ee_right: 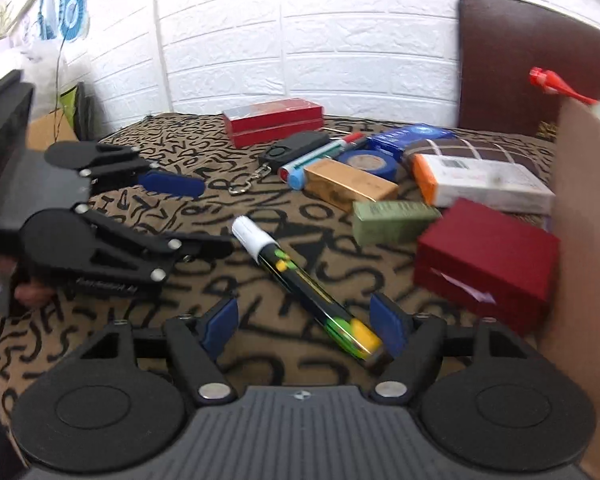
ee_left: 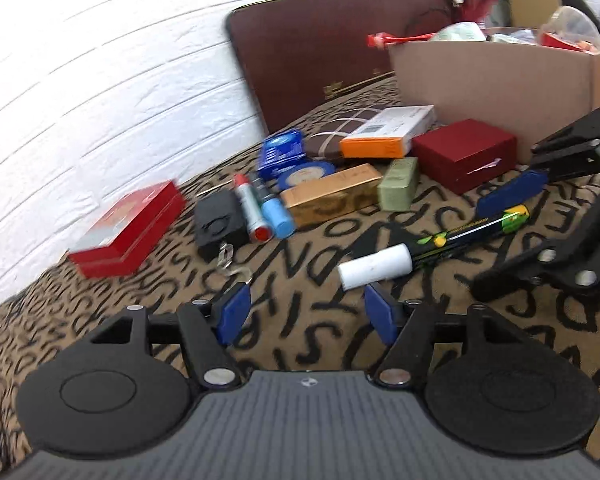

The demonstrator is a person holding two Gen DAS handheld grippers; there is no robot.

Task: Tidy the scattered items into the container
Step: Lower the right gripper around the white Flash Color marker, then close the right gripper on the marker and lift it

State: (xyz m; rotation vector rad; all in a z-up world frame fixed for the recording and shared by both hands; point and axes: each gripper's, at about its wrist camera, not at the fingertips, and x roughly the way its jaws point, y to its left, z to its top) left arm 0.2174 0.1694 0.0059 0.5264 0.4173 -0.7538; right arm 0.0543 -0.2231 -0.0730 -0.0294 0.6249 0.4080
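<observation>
We have our left gripper (ee_left: pixel 305 312) hanging partly open over the patterned cloth (ee_left: pixel 308 360), with nothing between its blue pads. The marker (ee_left: pixel 432 244) lies flat on the cloth just ahead of it, its white cap close to the right pad but not touching it. Our right gripper (ee_right: pixel 304 322) is also partly open; the marker's yellow and green end (ee_right: pixel 360 338) sits between its pads, right beside the right one, though we cannot tell whether it touches. Neither gripper has hold of anything. Beyond the marker a heap of small boxes, among them a dark red box (ee_right: pixel 486 256), rests near the cardboard box (ee_left: pixel 496 80), which stands at the far right
</observation>
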